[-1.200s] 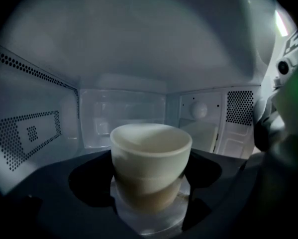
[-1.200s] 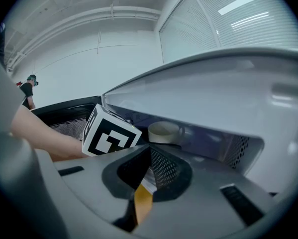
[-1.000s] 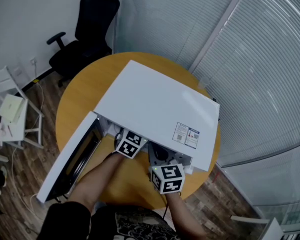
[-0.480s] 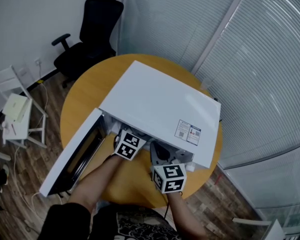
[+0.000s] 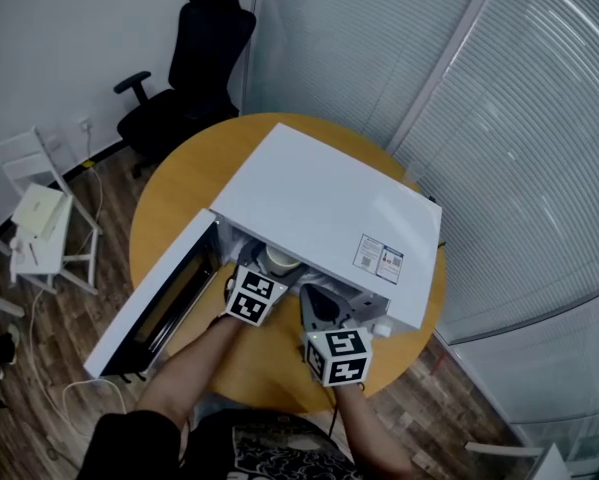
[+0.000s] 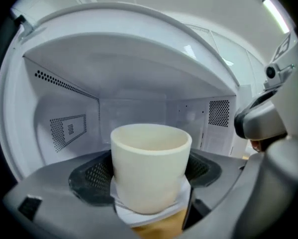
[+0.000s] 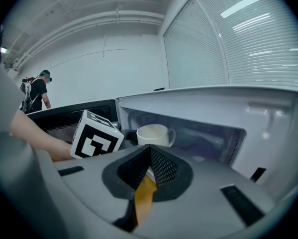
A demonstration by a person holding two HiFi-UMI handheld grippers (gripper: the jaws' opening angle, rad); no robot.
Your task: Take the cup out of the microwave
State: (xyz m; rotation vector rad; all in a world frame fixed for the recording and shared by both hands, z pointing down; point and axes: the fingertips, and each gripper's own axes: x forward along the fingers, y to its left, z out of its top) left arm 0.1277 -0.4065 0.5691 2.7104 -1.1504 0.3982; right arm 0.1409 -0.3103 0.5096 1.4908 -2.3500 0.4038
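Observation:
A cream handled cup (image 6: pixel 149 168) sits between the black pads of my left gripper (image 6: pixel 151 185), which is shut on its sides. Cup and gripper are at the mouth of the white microwave (image 5: pixel 319 208), with the cavity behind them. From the head view the cup's rim (image 5: pixel 277 259) shows just under the microwave's front edge, ahead of the left gripper (image 5: pixel 267 273). My right gripper (image 5: pixel 319 306) hovers just to the right, outside the opening, shut with nothing in it. In the right gripper view (image 7: pixel 149 171) the cup (image 7: pixel 153 134) appears beyond the jaws, its handle pointing right.
The microwave door (image 5: pixel 159 298) hangs open to the left over the round wooden table (image 5: pixel 179 188). A black office chair (image 5: pixel 194 68) and a small white chair (image 5: pixel 39 218) stand beyond the table. Window blinds (image 5: pixel 519 148) fill the right side. A person (image 7: pixel 37 96) stands far off.
My left gripper has drawn back from the cavity with the cup, whose rim now shows at the opening. The right gripper has shifted only slightly.

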